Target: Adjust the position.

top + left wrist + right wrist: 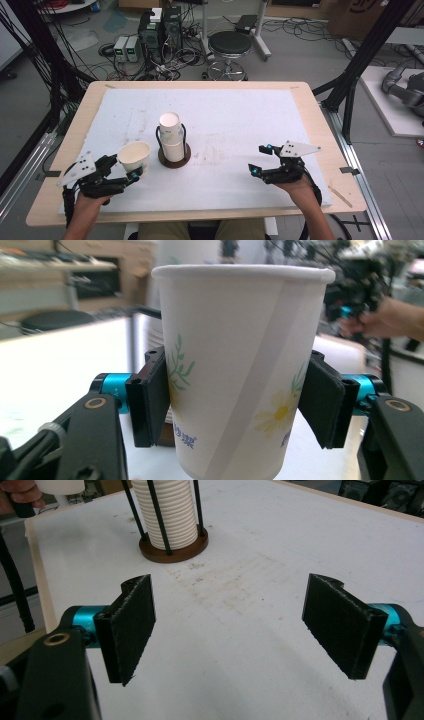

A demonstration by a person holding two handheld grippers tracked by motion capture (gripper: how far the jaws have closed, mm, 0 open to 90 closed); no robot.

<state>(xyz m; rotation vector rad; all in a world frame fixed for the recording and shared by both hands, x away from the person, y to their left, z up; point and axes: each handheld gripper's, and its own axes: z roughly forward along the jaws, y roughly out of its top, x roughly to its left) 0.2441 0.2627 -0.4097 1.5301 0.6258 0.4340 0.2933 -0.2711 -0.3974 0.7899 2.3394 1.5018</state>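
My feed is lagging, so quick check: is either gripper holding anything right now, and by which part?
The left gripper holds a paper cup upright, clamped across its lower side wall. The right gripper is open, holding nothing.

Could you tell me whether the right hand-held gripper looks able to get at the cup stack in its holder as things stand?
Probably yes: the right hand-held gripper is open, and bare table lies between it and the cup stack.

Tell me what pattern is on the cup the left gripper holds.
White paper cup with green sprigs and yellow-centred daisies; clearest in left gripper view.
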